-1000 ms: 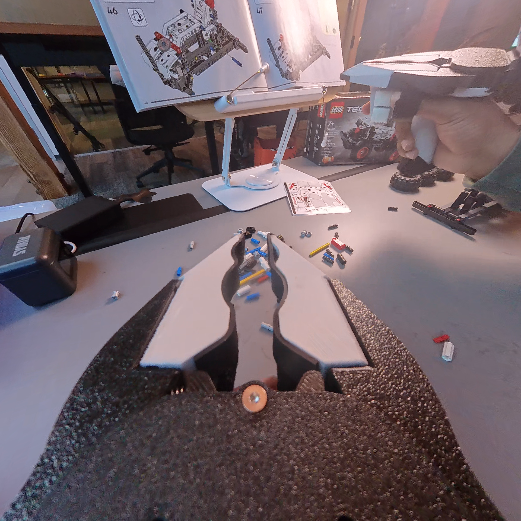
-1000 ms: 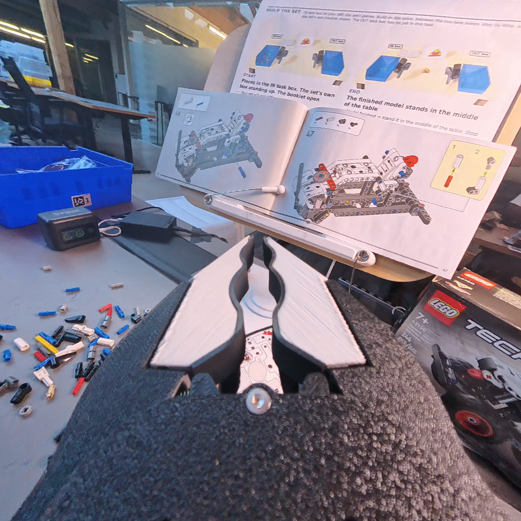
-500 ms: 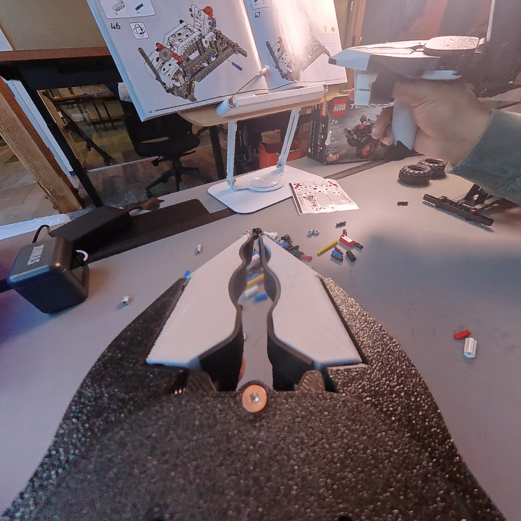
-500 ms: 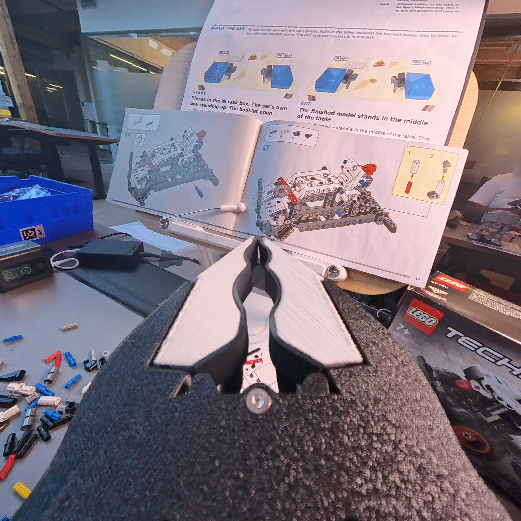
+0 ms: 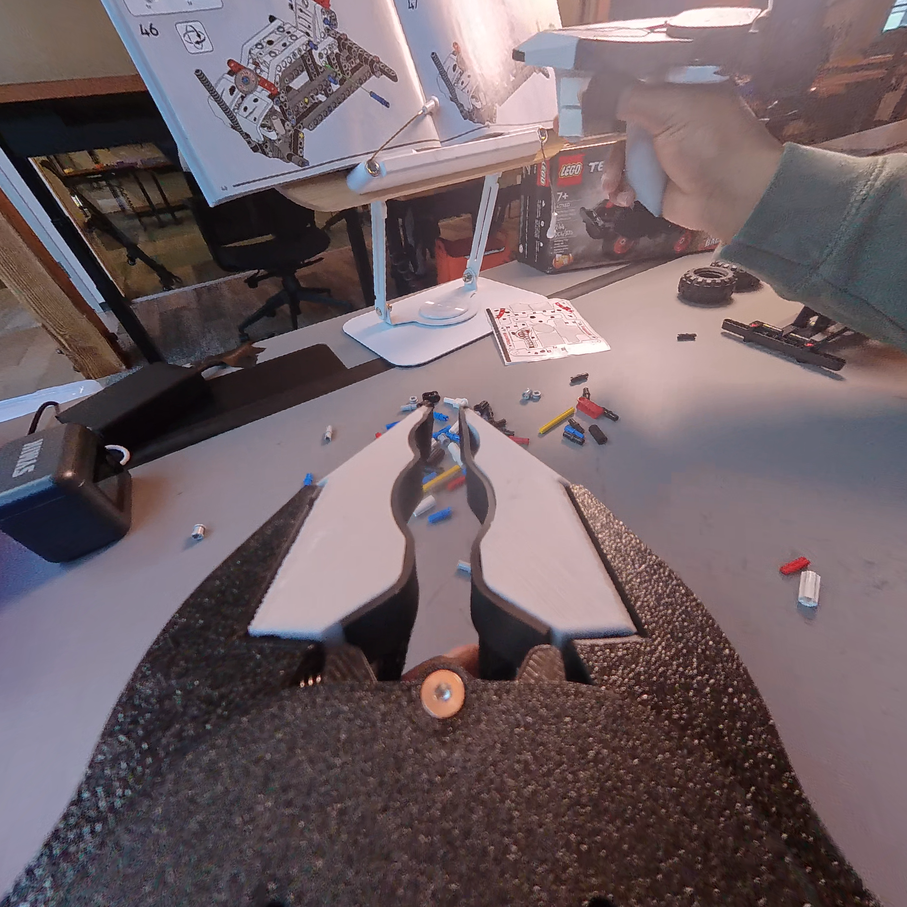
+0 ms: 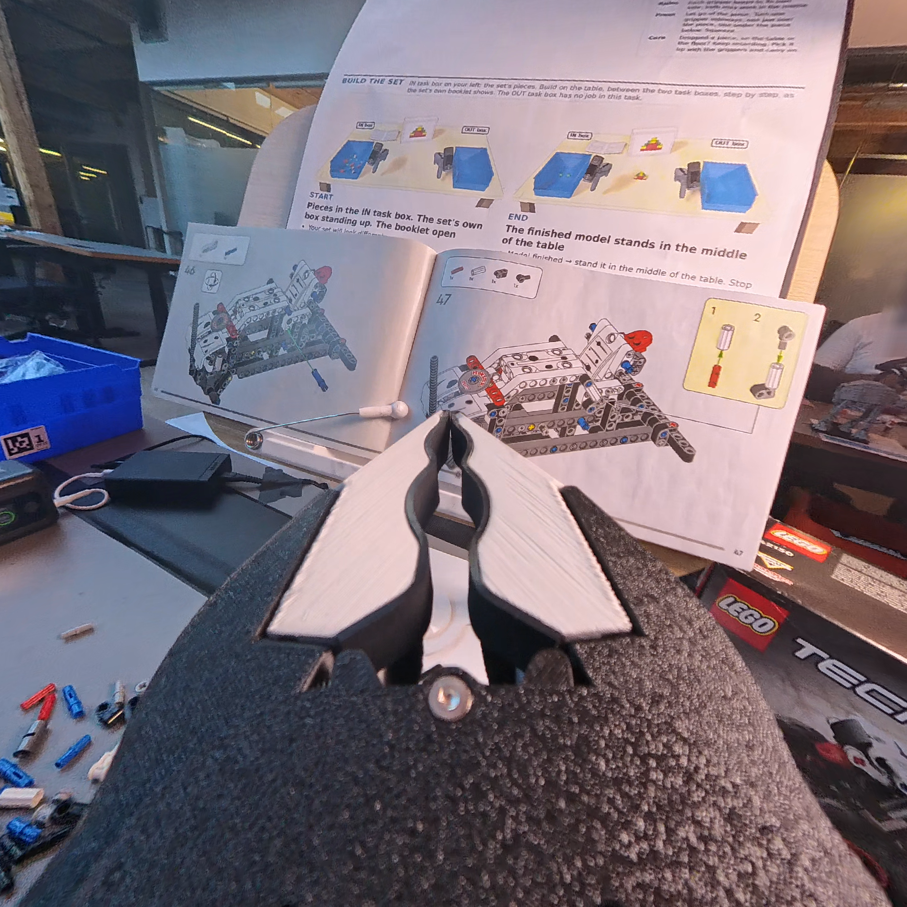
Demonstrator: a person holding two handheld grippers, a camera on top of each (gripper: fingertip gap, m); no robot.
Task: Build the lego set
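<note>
I'm checking the instruction booklet (image 6: 491,353) — right gripper (image 6: 448,417) pinched together, empty; left gripper (image 5: 445,411) slightly apart over the loose Technic pins (image 5: 444,478) — next, pick the pictured pieces.

Surface (image 5: 687,491) plain grey. Loose pieces (image 5: 456,461) at frame centre in the left wrist view: blue, red, yellow, white, black. Left gripper (image 5: 444,417): pale grey fingers (image 5: 353,535), black inner edges, speckled black body. Right gripper (image 6: 449,417): white ridged fingers (image 6: 530,554), same black grainy body. Bin (image 6: 68,392) at left edge of the right wrist view bright blue. Booklet (image 6: 304,324) white with grey, red, blue model drawings, one yellow panel. Box (image 6: 810,638) lower right black with red logo patch. Sleeve (image 5: 844,235) upper right in the left wrist view teal-green. Tyres (image 5: 706,289) black.
</note>
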